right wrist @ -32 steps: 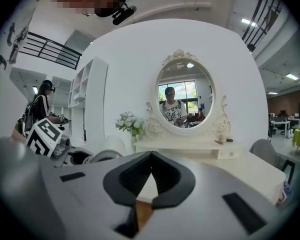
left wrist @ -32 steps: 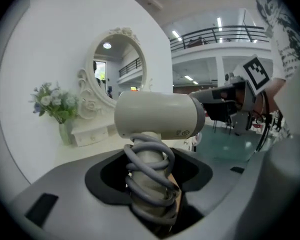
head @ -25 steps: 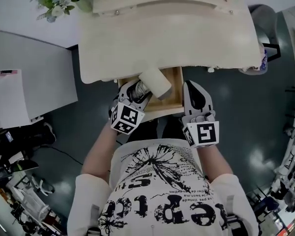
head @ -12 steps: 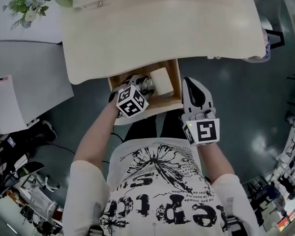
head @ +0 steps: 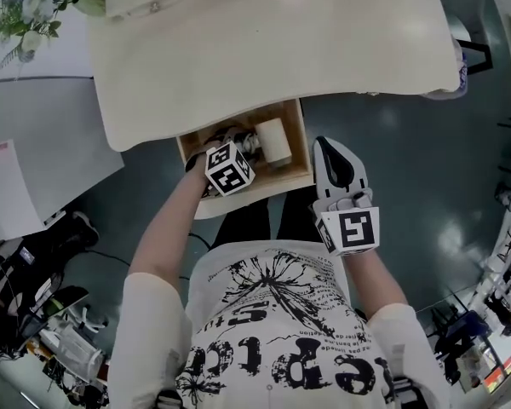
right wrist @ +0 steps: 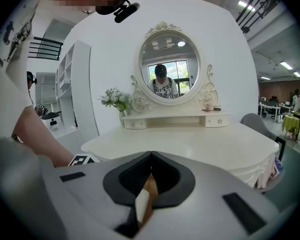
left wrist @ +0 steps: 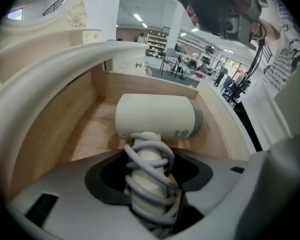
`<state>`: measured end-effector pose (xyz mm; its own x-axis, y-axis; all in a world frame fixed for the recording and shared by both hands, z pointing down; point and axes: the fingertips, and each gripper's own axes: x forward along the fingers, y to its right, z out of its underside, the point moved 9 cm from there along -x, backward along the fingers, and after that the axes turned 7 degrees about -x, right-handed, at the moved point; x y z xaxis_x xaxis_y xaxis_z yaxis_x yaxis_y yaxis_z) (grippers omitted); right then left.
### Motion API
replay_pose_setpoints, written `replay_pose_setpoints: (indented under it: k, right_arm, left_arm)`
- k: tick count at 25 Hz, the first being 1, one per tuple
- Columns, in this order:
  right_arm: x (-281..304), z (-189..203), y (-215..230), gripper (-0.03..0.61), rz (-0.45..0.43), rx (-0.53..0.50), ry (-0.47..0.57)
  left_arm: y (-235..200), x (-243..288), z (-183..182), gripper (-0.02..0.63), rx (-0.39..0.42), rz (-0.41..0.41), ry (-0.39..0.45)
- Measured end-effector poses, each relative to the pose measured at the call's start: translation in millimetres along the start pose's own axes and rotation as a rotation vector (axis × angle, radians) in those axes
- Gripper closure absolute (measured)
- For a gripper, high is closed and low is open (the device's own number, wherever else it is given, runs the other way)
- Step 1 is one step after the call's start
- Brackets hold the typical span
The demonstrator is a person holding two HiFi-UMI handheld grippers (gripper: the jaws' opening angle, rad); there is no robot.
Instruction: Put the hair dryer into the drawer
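Observation:
A cream hair dryer (head: 271, 139) (left wrist: 156, 116) lies inside the open wooden drawer (head: 300, 170) (left wrist: 55, 129) under the dressing table. Its grey cord is wound round its handle (left wrist: 147, 176). My left gripper (head: 237, 153) (left wrist: 150, 194) reaches down into the drawer and is shut on that handle. My right gripper (head: 332, 153) (right wrist: 149, 176) hovers just right of the drawer, jaws shut with nothing between them, pointing toward the table.
The cream dressing table top (head: 272, 49) (right wrist: 190, 146) overhangs the back of the drawer. An oval mirror (right wrist: 169, 66) and flowers (head: 34, 2) (right wrist: 115, 99) stand at its far side. A grey cabinet (head: 43, 152) is on the left, a chair (right wrist: 255, 124) on the right.
My left gripper has carried the hair dryer from above the drawer's front edge down and into the drawer. The right gripper has stayed where it was.

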<state>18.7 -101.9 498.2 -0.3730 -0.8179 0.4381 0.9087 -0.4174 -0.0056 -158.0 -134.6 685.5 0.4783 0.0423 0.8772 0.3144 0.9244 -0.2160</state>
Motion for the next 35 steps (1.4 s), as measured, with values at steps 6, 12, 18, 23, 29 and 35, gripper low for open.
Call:
replay_pose_setpoints:
  k: [6,12,18,23,29,35]
  right_arm:
    - [-3,5,-3,0.561,0.004,0.012,-0.022]
    - [-9,6,-3,0.561,0.012,0.023,-0.030]
    - [-6,3,-8,0.561,0.015,0.026,-0.027]
    - [-3,-3,-10,0.561,0.012,0.017,-0.015]
    - [-7,-18,-17,0.561,-0.012,-0.002,0.017]
    - [-17,-39,-20,0.561,-0.041,-0.026,0.064]
  left_arm:
    - [7,15,5,0.360,0.067,-0.007,-0.043]
    - [9,17,3,0.360,0.043,-0.008,-0.054]
    - [9,11,3,0.360,0.012,-0.042,-0.046]
    - [9,-23,-4,0.360,-0.013,-0.081,0.070]
    - [12,-81,-20,0.468,-0.081,-0.195,0.243]
    - [23,-144,-40,0.560,-0.184,-0.292,0.424]
